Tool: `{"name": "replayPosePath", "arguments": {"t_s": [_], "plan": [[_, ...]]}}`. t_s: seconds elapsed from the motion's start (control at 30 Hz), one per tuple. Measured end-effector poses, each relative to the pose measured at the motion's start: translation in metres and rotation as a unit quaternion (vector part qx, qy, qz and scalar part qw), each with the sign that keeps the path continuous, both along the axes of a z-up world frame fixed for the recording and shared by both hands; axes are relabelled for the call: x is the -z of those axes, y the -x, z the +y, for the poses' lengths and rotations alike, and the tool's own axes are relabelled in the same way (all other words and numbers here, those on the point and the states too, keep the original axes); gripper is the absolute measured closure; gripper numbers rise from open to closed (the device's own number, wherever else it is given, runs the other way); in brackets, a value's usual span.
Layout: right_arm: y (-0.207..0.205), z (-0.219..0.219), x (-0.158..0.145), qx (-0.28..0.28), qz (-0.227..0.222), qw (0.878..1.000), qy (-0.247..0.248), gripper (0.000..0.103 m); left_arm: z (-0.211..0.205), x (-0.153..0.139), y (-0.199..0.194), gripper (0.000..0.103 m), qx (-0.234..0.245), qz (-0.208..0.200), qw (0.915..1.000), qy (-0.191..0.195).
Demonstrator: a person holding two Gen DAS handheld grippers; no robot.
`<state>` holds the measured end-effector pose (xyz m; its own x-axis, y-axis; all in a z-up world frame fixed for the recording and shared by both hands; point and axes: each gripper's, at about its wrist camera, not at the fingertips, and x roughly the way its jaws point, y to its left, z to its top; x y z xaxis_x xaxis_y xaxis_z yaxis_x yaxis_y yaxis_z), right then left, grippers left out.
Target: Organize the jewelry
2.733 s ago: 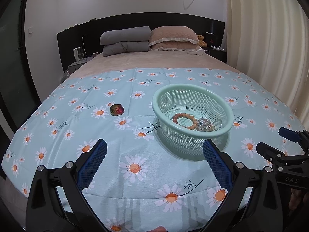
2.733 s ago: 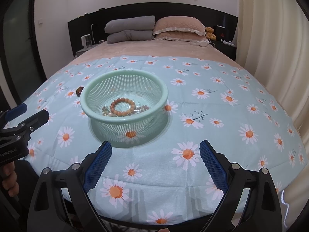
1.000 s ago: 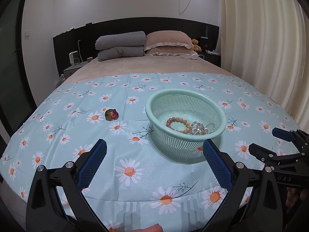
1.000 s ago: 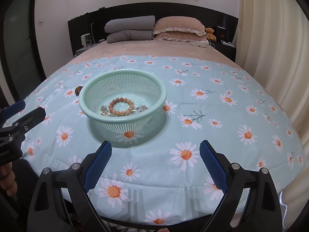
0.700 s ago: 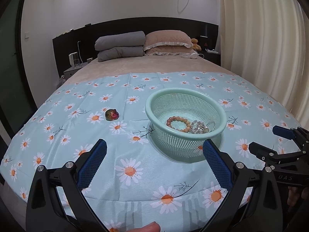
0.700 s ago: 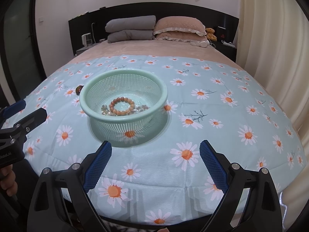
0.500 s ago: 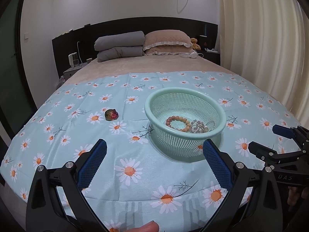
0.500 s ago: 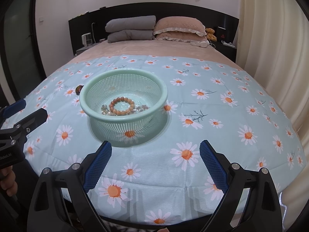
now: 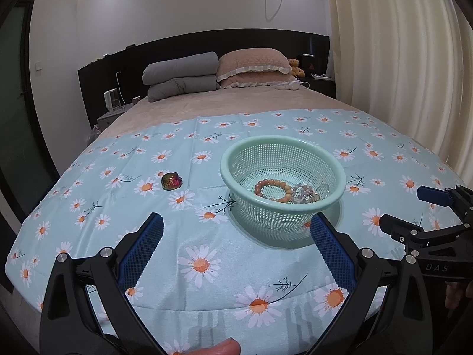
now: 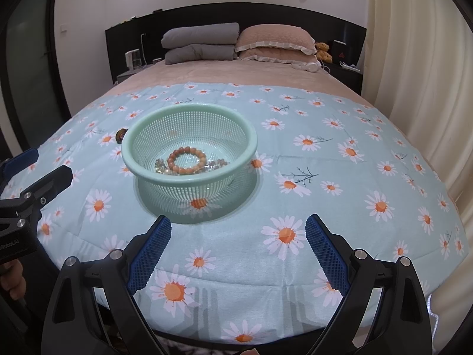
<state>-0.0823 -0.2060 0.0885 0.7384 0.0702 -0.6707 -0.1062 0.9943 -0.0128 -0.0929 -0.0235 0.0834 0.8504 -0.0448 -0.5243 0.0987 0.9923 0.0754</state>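
Left wrist view: left gripper (image 9: 236, 245) and right gripper (image 10: 238, 245), jaws apart and empty, face mint basket (image 9: 334, 164) holding beaded bracelets (image 9: 273, 189); brooch (image 9: 171, 181) lies beside it on the bed.

- In the right wrist view the basket (image 10: 189, 177) rim hides most of the brooch (image 10: 120, 135); we see only a dark sliver.
- The clear beads (image 9: 307, 193) lie partly under the bracelet (image 9: 273, 189); we cannot tell whether they are one piece or several.
- The left gripper (image 9: 236, 236) body runs off the bottom edge, as does the right gripper (image 10: 238, 233).
- Each hand is cut off by an edge: a fingertip (image 9: 218, 349) at the bottom, knuckles (image 10: 11, 278) at the left.
- Small things on the nightstand (image 9: 113, 112) are too small for us to name.
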Motion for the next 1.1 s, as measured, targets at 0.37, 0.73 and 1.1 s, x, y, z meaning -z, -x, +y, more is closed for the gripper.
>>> {"name": "replayPosePath", "arguments": {"t_s": [0.37,0.73,1.1], "plan": [[0.0002,-0.0004,0.0015,-0.001,0.001,1.0,0.0,0.015,-0.0006,-0.0002,0.0003,0.006,0.003,0.002,1.0,0.001],[0.0,-0.0002,0.002,-0.001,0.0,1.0,0.002,0.015,-0.0001,0.0007,0.0004,0.006,0.003,0.005,1.0,0.003],[-0.0001,-0.0016,0.0022,-0.003,0.0,1.0,0.004,0.015,-0.0022,-0.002,0.0049,0.005,-0.001,-0.011,0.9999,0.004]]}}
